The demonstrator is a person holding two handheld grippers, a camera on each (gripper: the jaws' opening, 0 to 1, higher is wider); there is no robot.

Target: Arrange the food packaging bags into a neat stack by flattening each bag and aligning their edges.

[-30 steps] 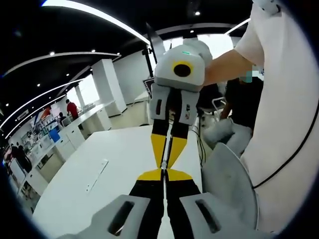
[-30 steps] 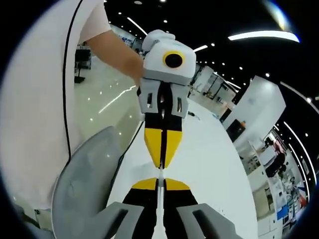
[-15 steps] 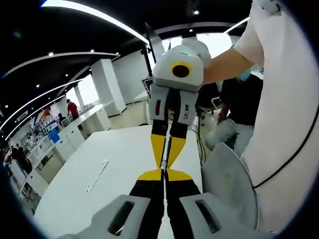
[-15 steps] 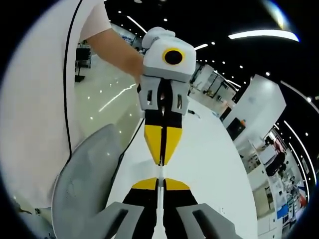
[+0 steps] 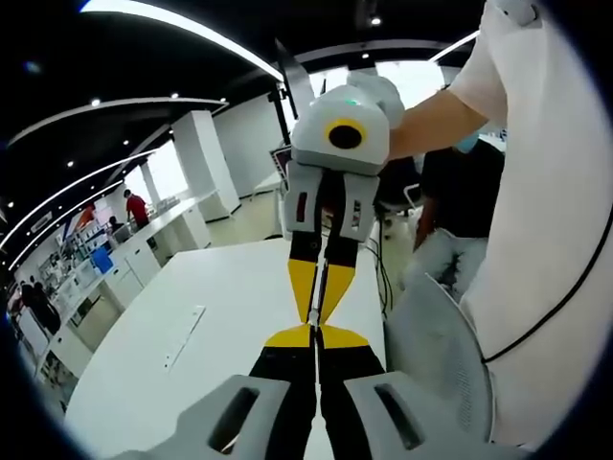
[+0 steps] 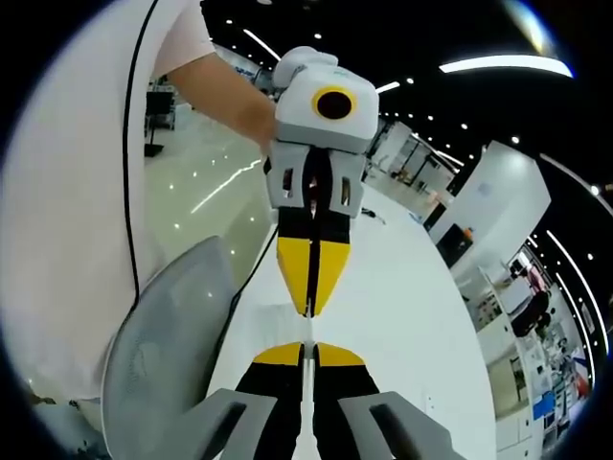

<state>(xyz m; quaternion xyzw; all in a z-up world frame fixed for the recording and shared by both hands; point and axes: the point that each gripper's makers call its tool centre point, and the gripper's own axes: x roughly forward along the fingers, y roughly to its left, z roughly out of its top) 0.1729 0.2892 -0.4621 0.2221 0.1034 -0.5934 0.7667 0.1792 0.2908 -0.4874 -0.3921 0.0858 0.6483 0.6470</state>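
Yellow-tipped jaws of the left gripper (image 5: 315, 331) and right gripper (image 6: 309, 347) are clenched on nothing, meeting tip to tip above a white table (image 5: 172, 369). Food bags: location cannot be told. A grey chair (image 6: 168, 335) stands beside the table.

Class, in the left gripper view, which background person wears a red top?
The person in red standing far back by the white counter; the nearer person wears black.
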